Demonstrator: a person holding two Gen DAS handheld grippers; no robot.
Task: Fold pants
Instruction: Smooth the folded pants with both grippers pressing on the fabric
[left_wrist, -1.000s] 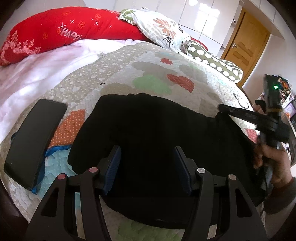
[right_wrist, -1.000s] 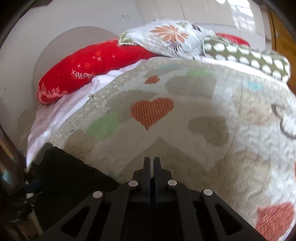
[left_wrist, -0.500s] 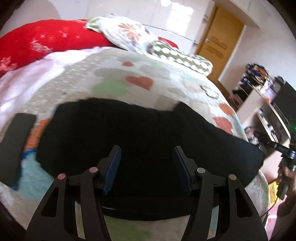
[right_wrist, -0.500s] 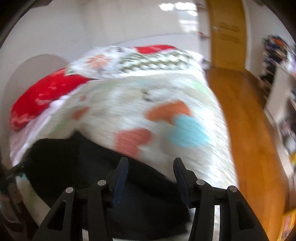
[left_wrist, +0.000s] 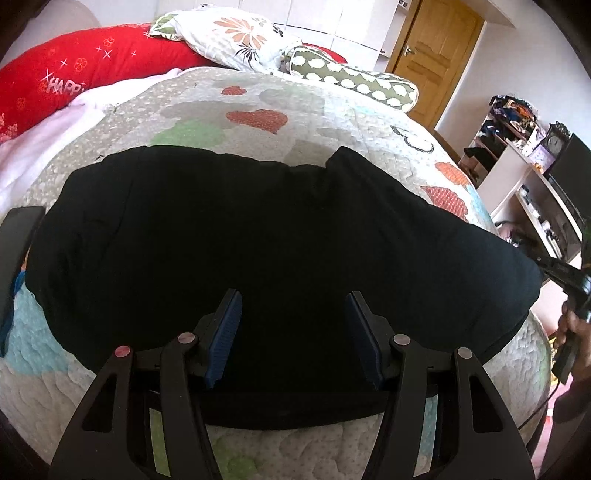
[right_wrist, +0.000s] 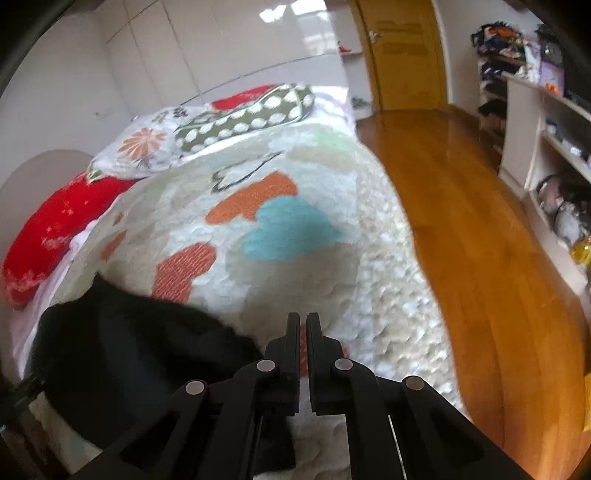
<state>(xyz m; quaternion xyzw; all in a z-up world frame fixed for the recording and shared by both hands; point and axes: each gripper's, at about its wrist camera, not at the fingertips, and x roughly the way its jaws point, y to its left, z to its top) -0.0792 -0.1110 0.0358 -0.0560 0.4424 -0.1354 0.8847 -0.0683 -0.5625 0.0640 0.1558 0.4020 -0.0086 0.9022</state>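
Left tongs (left_wrist: 291, 334) above black pants (left_wrist: 258, 236)

The right tool (right_wrist: 302, 325) has swung from mid-bed to the black pants' (left_wrist: 258, 236) right end; its jaws opened, then closed again, nothing visibly between them. The pants now spread wider.

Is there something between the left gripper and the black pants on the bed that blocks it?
Nothing visible does. The left gripper hangs with its jaws open directly over the black pants, which lie spread on the quilt. A dark flat object lies at the pants' left edge, off to the side.
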